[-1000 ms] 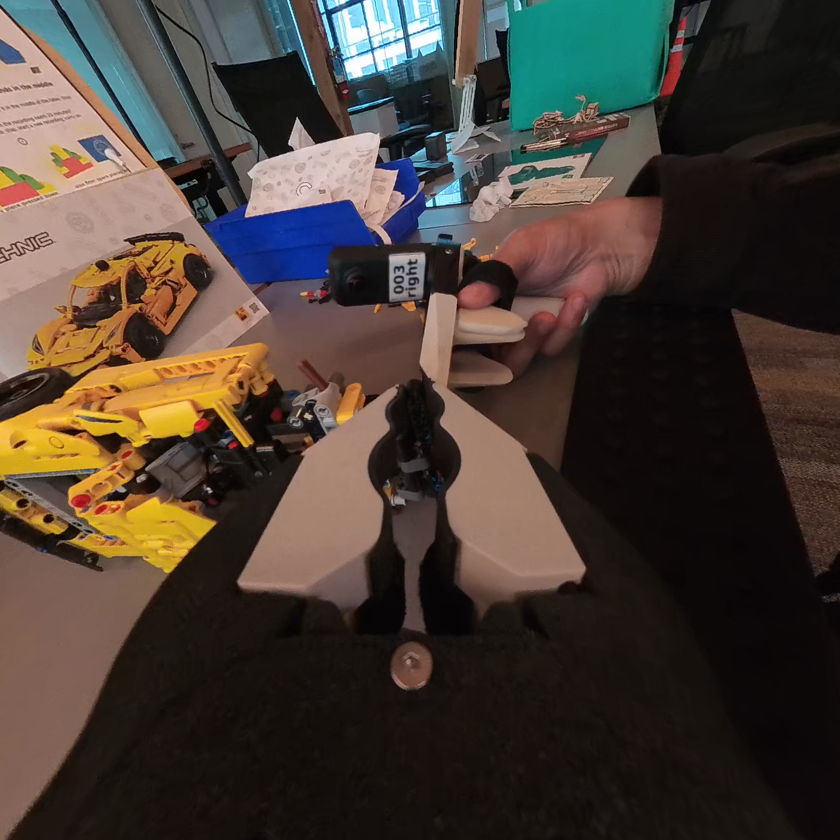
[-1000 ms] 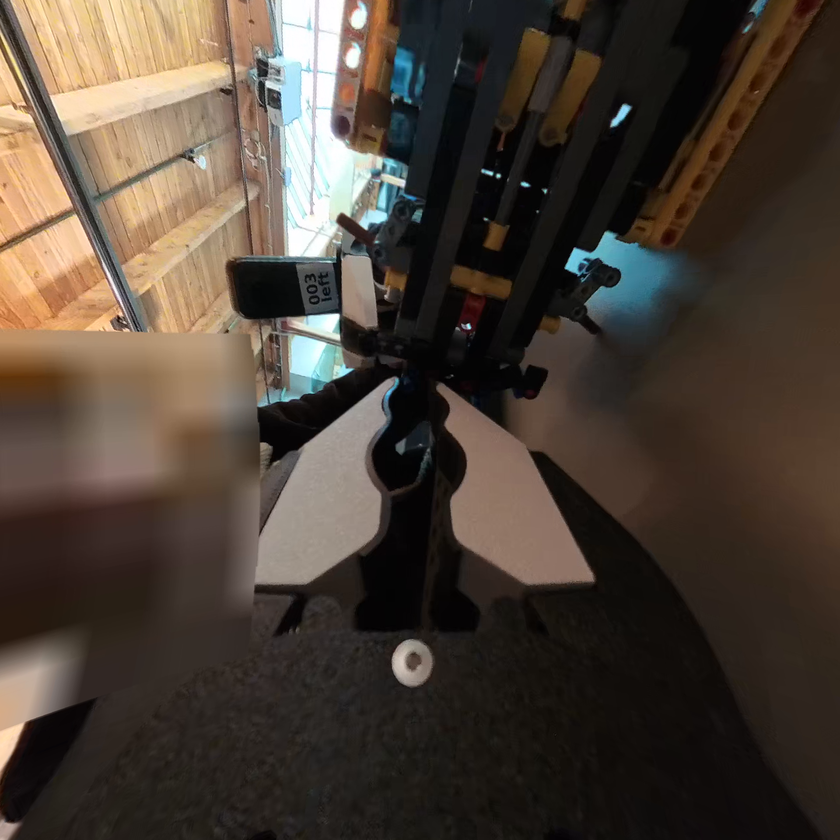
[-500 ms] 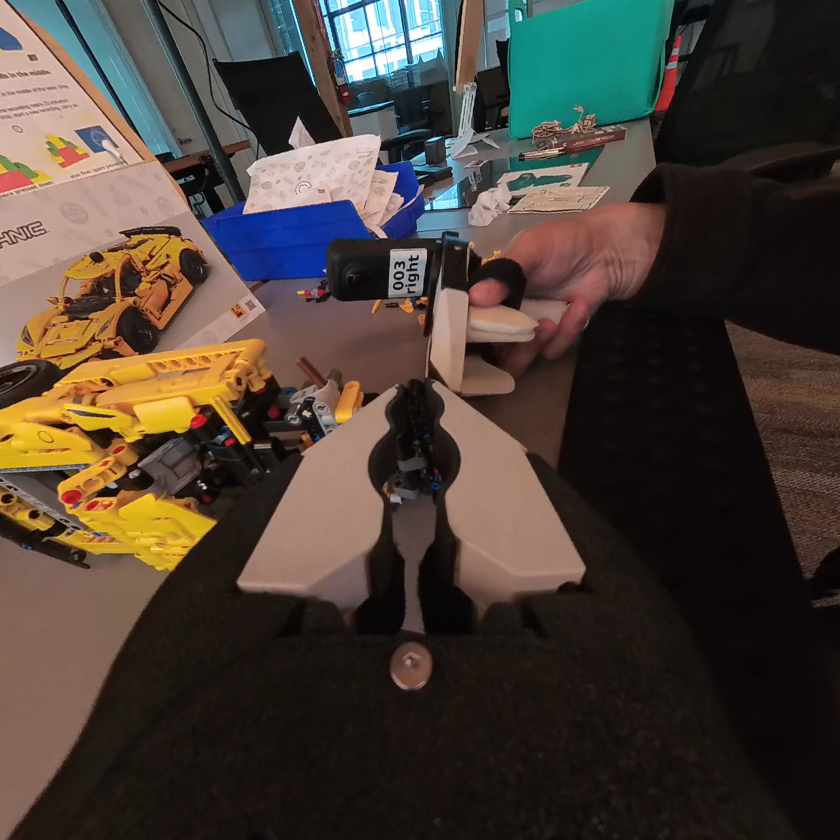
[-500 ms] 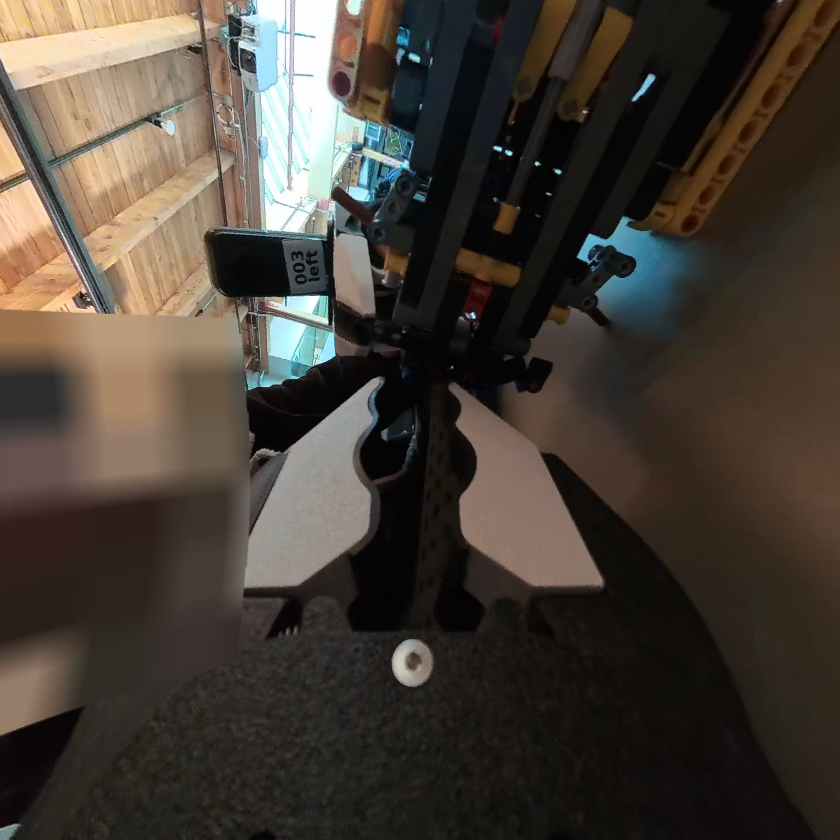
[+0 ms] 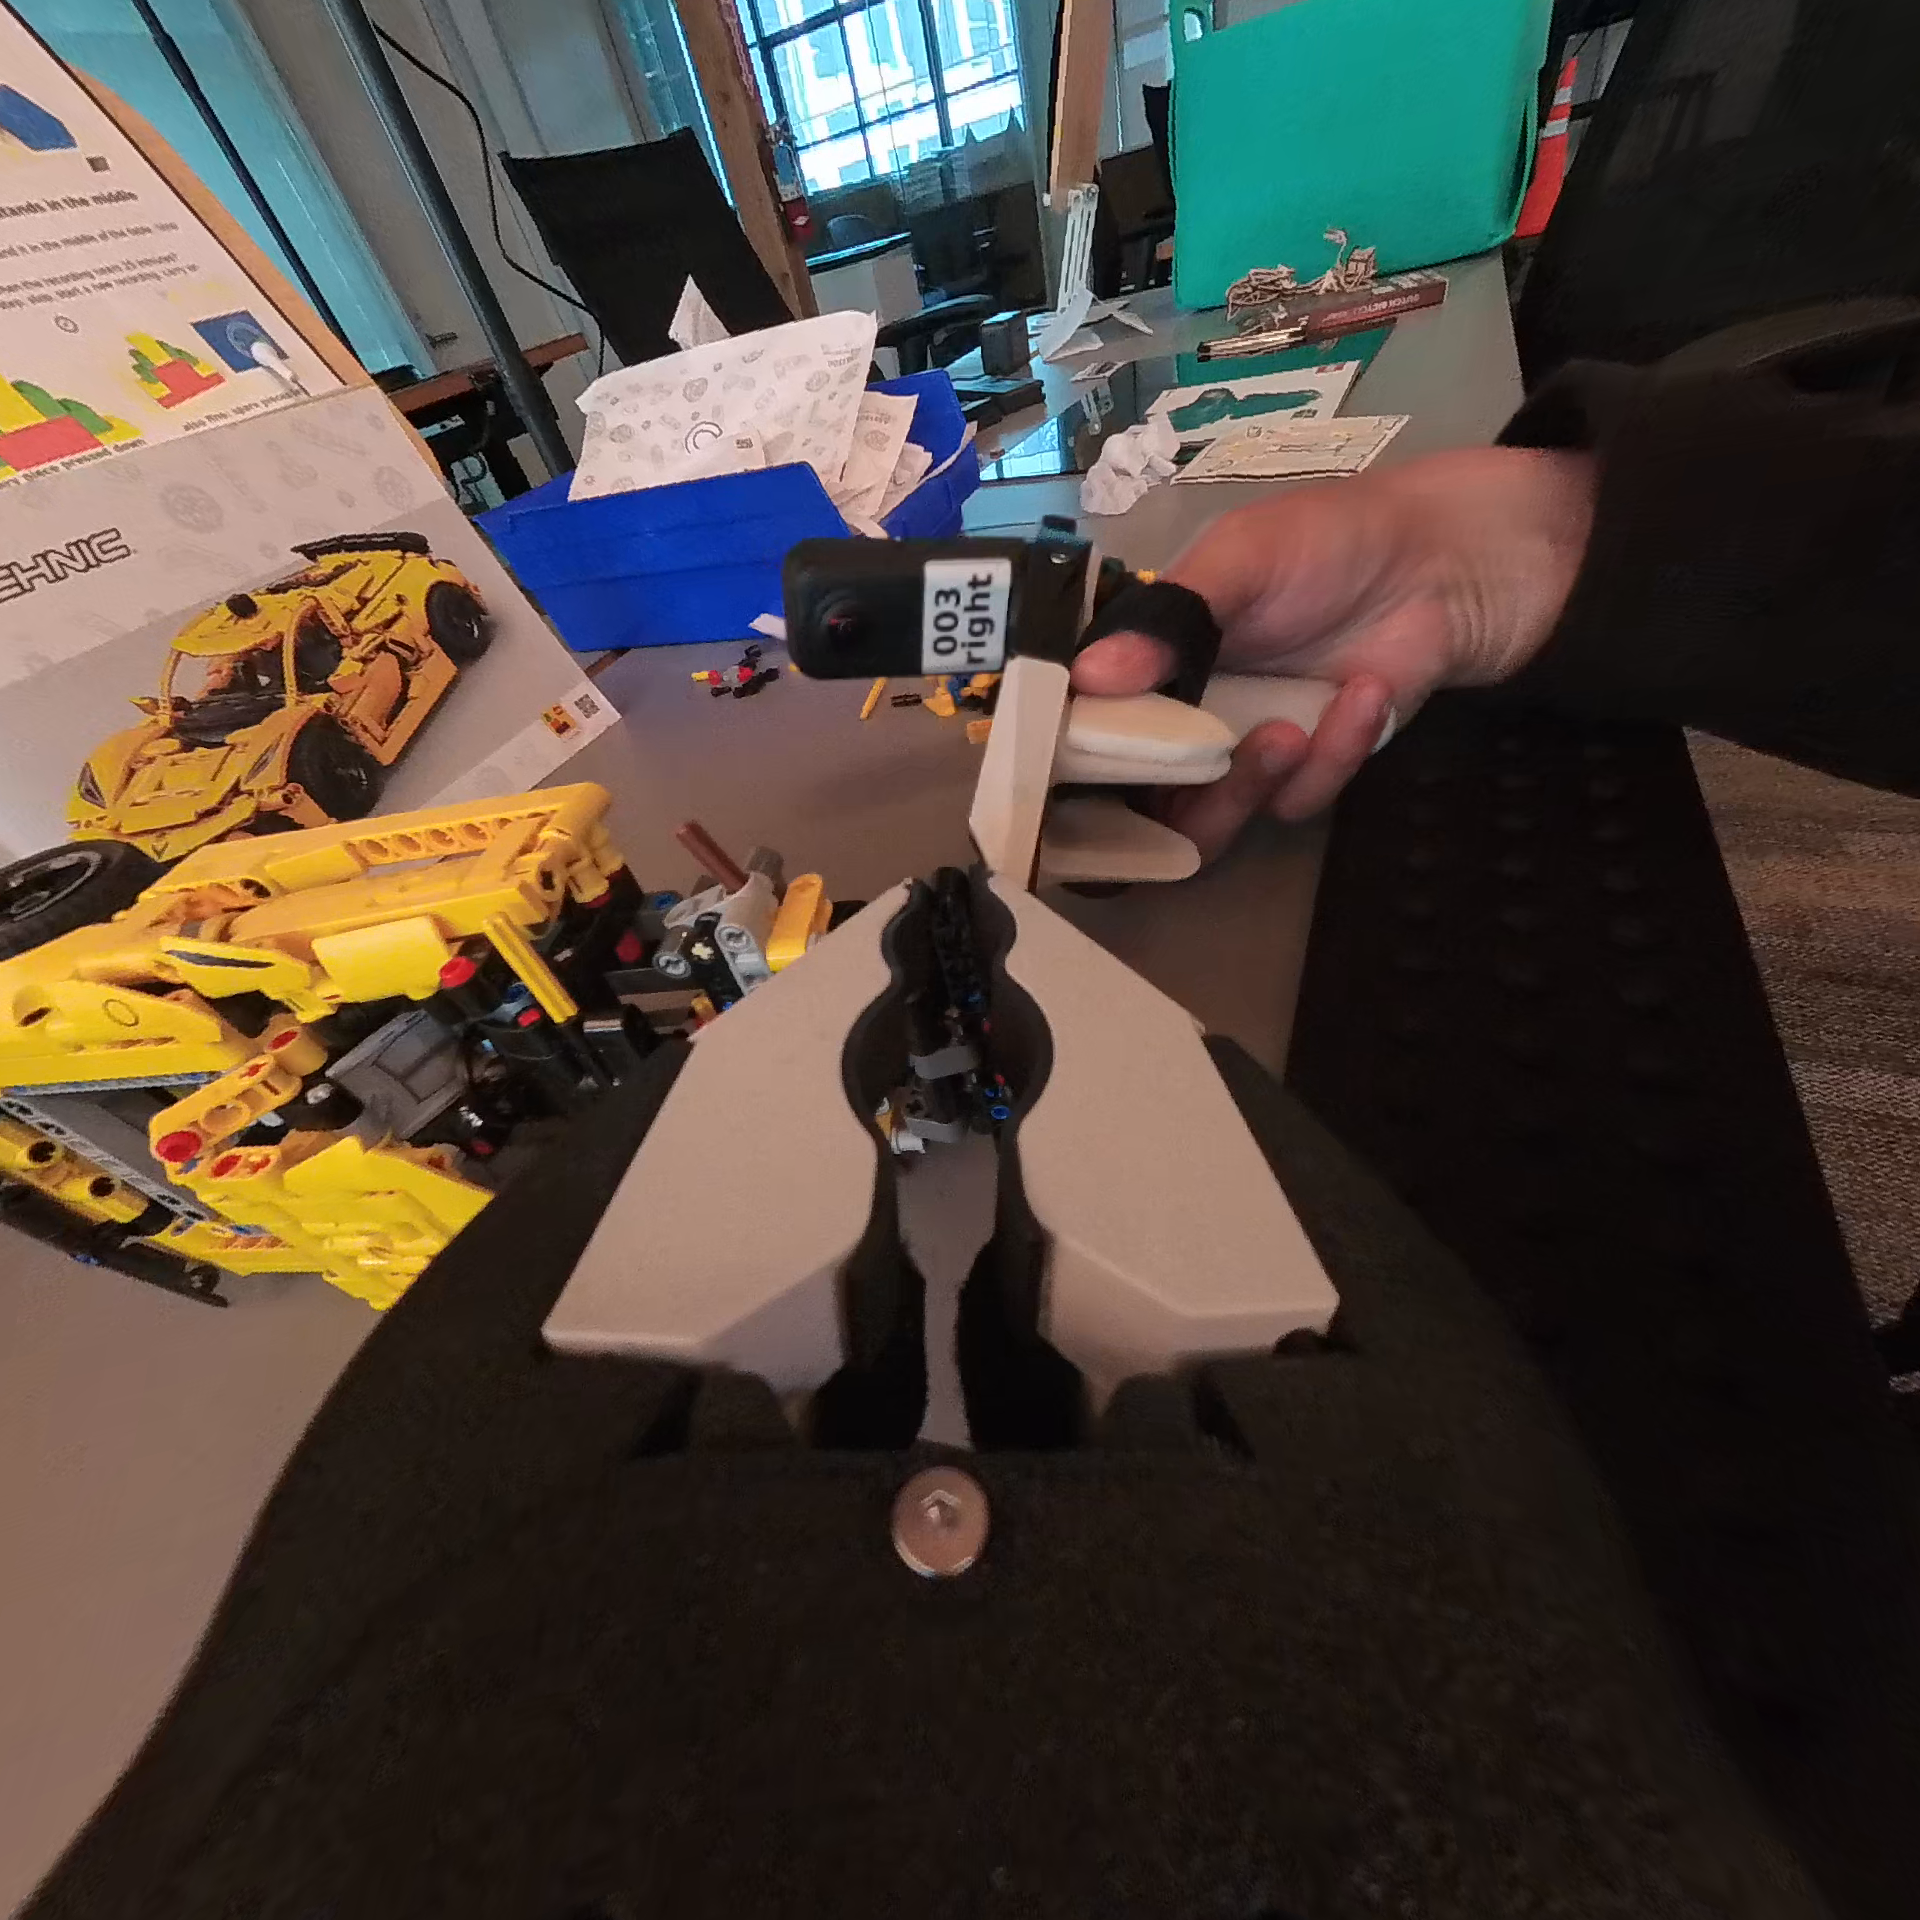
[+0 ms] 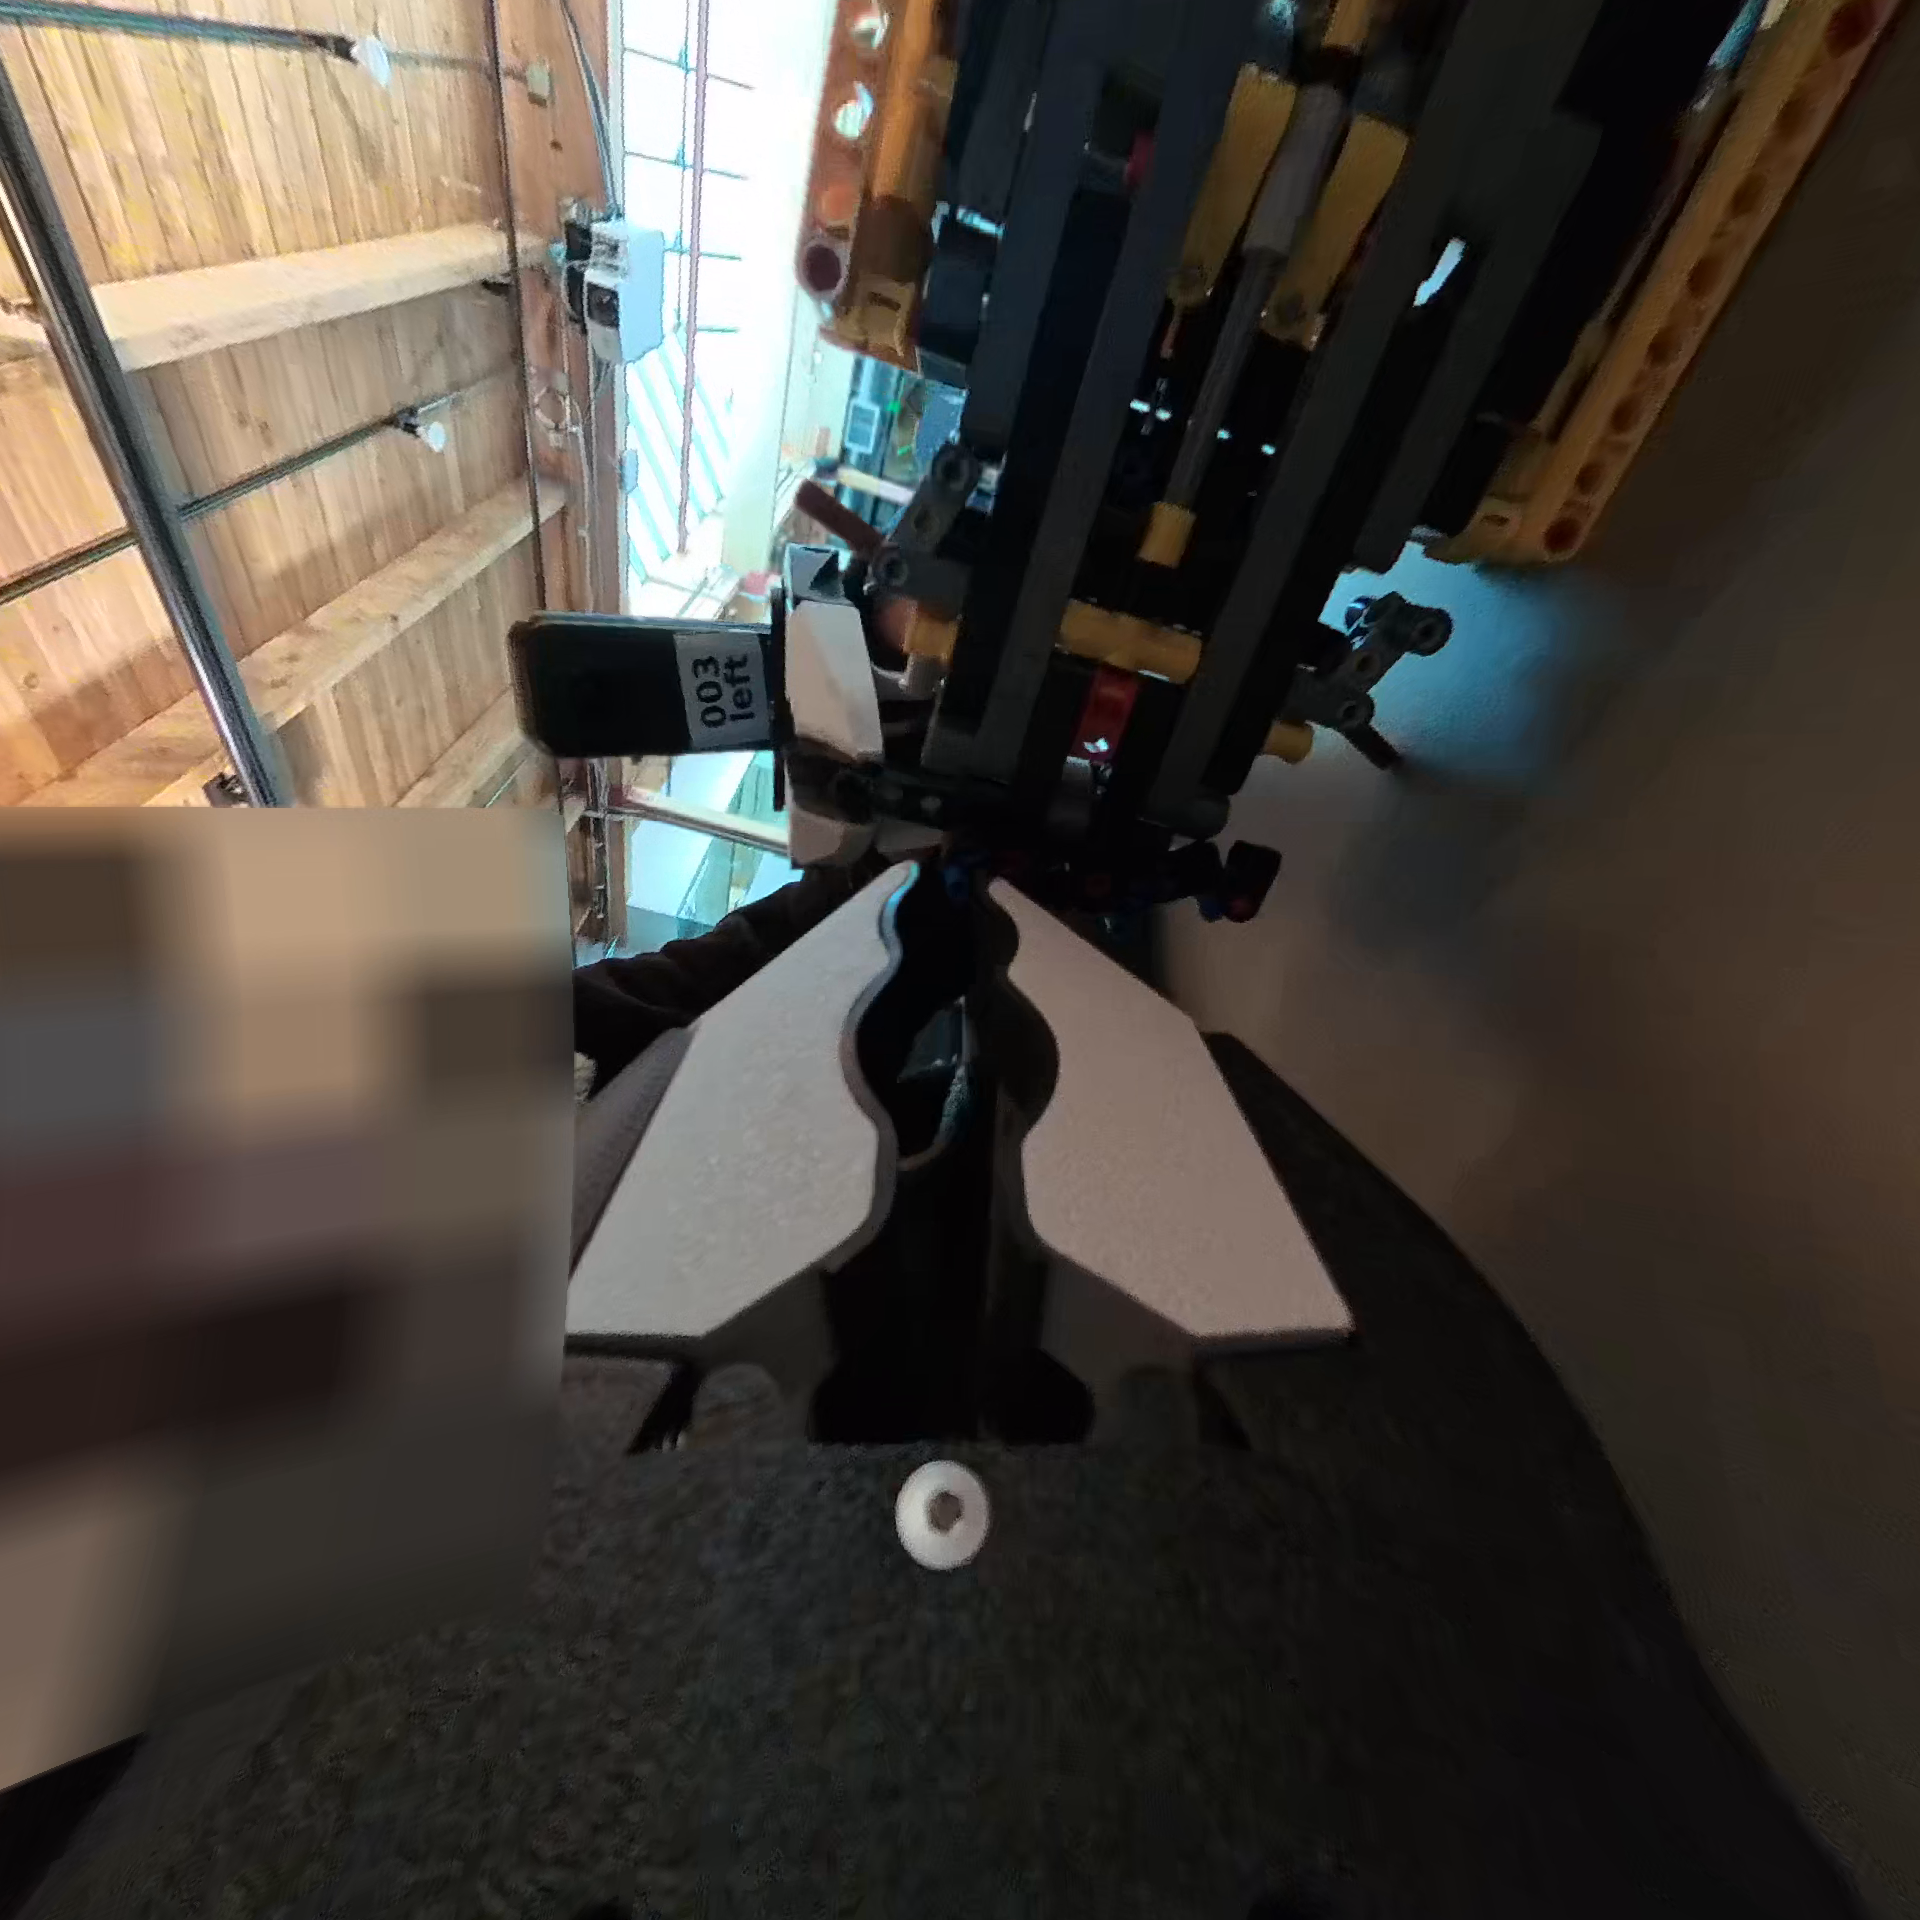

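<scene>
A yellow and black brick-built car model point(image 5: 312, 997) lies on its side on the grey table point(image 5: 156, 1455). My left gripper point(image 5: 951, 888) is shut on a black beam point(image 5: 951, 966) at the model's near end. My right gripper point(image 6: 951, 883) is shut on the same black frame point(image 6: 977, 1039), seen from below with the chassis point(image 6: 1143, 416) rising above it. The right gripper also shows in the left wrist view point(image 5: 1013, 821), held by a hand point(image 5: 1351, 623), its tips meeting mine. The left gripper shows in the right wrist view point(image 6: 831, 717), side on.
A picture box of the yellow car point(image 5: 260, 623) leans at the left. A blue bin point(image 5: 707, 530) with paper bags stands behind. Small loose pieces point(image 5: 748, 675) lie mid-table. Paper sheets point(image 5: 1278, 436) and a green board point(image 5: 1351, 135) are at the back right. My two grippers' fingertips are within a few centimetres of each other.
Both grippers stay shut on the model's black frame. The right gripper and hand have shifted slightly, and the model wobbles a little in the right wrist view.
</scene>
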